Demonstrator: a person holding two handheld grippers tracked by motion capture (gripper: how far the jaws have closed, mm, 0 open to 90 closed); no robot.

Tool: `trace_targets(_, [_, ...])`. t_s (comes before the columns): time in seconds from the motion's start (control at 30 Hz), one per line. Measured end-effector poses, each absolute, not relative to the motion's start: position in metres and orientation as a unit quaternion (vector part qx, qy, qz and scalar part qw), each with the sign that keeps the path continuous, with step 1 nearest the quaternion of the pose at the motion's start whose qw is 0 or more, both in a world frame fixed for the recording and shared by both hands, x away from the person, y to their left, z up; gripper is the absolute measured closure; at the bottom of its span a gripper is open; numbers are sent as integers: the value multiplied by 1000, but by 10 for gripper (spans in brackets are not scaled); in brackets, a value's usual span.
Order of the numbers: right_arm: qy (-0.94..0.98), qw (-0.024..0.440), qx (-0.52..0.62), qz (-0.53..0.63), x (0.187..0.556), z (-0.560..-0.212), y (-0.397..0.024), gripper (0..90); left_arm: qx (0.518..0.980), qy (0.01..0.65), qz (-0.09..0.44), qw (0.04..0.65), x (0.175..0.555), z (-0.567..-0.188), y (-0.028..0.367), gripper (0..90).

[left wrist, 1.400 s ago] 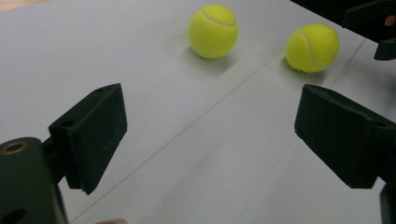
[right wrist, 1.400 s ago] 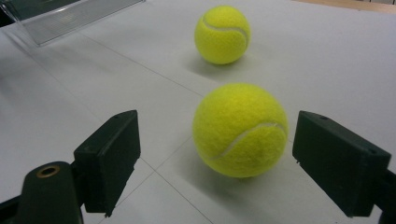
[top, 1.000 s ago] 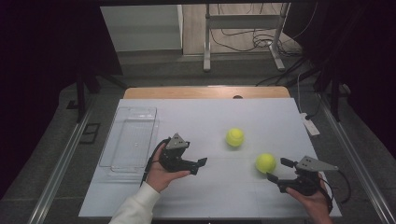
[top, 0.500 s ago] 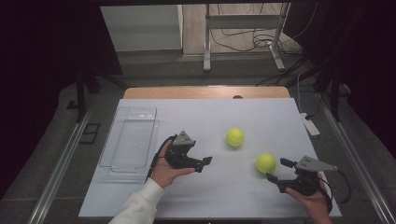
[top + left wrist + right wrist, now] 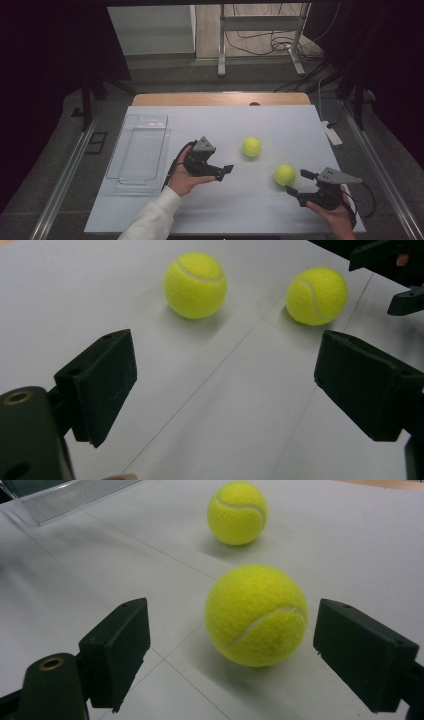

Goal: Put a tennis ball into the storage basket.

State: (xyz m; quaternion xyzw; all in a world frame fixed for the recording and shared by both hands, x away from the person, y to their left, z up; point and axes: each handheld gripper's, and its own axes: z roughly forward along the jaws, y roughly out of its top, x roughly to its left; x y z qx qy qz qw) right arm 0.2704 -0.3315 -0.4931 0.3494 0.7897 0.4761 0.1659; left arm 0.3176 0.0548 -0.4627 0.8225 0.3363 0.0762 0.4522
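Right gripper (image 5: 295, 183) jaws wide apart, near ball (image 5: 284, 174) just ahead, toward table's (image 5: 300, 125) right front corner. Centre ball between pads, then close gently. Left gripper (image 5: 226, 170) open, empty, aimed at far ball (image 5: 251, 147).

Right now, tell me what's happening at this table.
A person holds a gripper in each hand over a white table. The right gripper, jaws open, sits just short of the nearer tennis ball. The left gripper, also open, points toward the farther tennis ball without touching it. A clear tray lies at the left with nothing in it.
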Motion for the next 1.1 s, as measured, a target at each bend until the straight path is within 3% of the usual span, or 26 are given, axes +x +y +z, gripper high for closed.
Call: trace_targets(1.1, [791,165,350,474,271,-494,-332,158,836,326,46,439,351,-465,22,100])
